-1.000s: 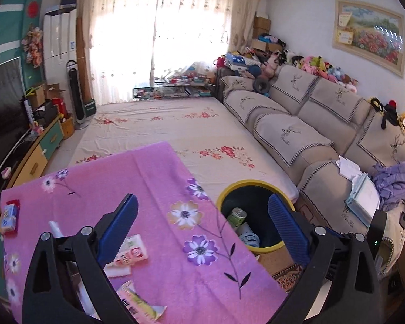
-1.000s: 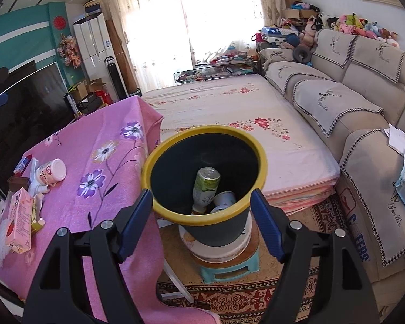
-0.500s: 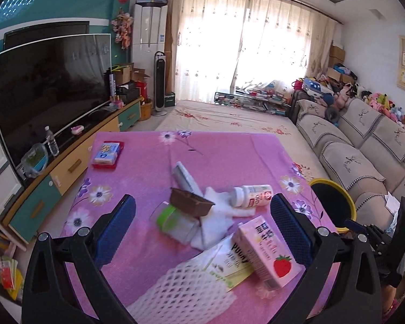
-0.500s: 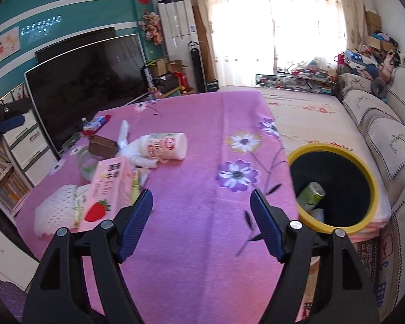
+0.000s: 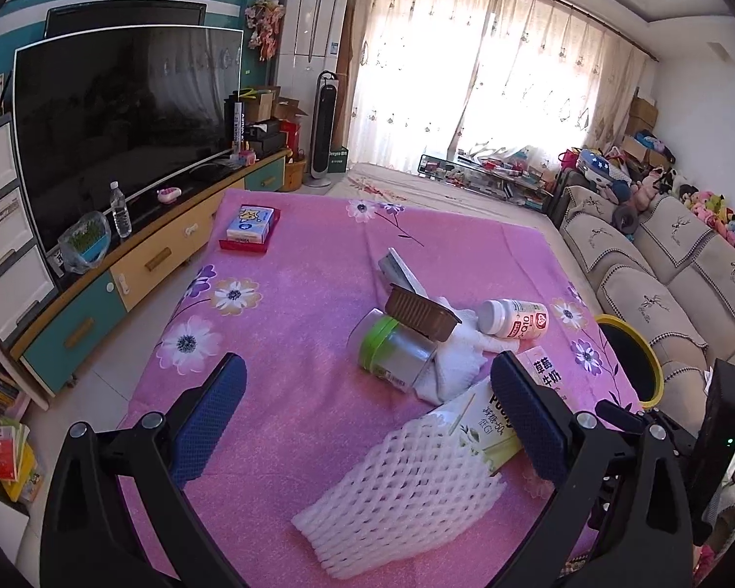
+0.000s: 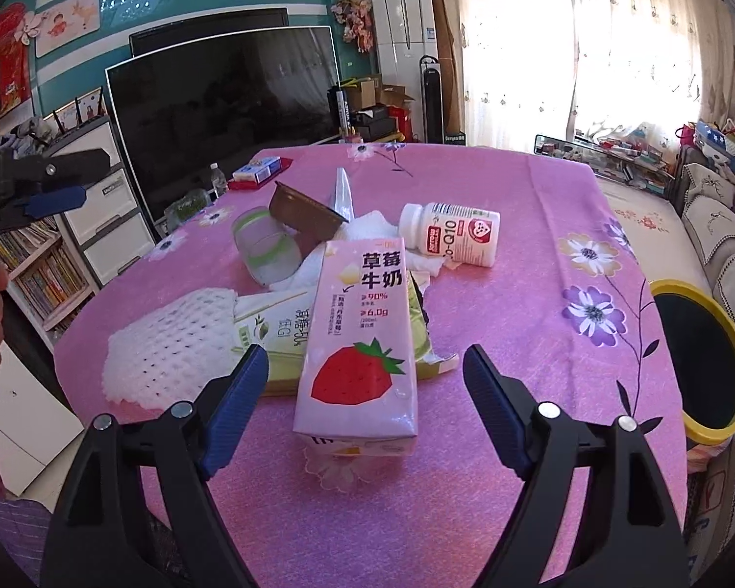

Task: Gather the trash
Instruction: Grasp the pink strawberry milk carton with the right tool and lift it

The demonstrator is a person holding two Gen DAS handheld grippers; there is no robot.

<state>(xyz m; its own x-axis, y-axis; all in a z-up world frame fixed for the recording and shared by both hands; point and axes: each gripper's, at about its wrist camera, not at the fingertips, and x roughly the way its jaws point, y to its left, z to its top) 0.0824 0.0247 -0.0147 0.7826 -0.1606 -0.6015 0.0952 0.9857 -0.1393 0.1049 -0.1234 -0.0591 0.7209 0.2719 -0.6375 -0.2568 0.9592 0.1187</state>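
A big table is covered by a pink flowered cloth (image 6: 539, 294). At the right edge of the table, lower down, a dark bin with a yellow rim (image 6: 700, 362) is seen. The trash is piled in the middle of the cloth. A white foam net (image 6: 171, 343) is laid at the near left, and a green-and-white packet (image 6: 274, 328) is tucked partly under it. A pink strawberry milk carton (image 6: 362, 338) is laid flat on top of the packet, pointing at the right gripper (image 6: 366, 377). Farther off, a clear jar with a green rim (image 6: 264, 250) is tipped on its side, next to a brown tray (image 6: 308, 220) and white crumpled paper (image 6: 367, 230). A white pill bottle (image 6: 451, 232) is laid on its side to the right.

The right gripper's fingers have just been opened wider, and the near end of the carton is seen between them, not pinched. The left gripper (image 5: 367, 402) is held wide open over the cloth, with nothing gripped.
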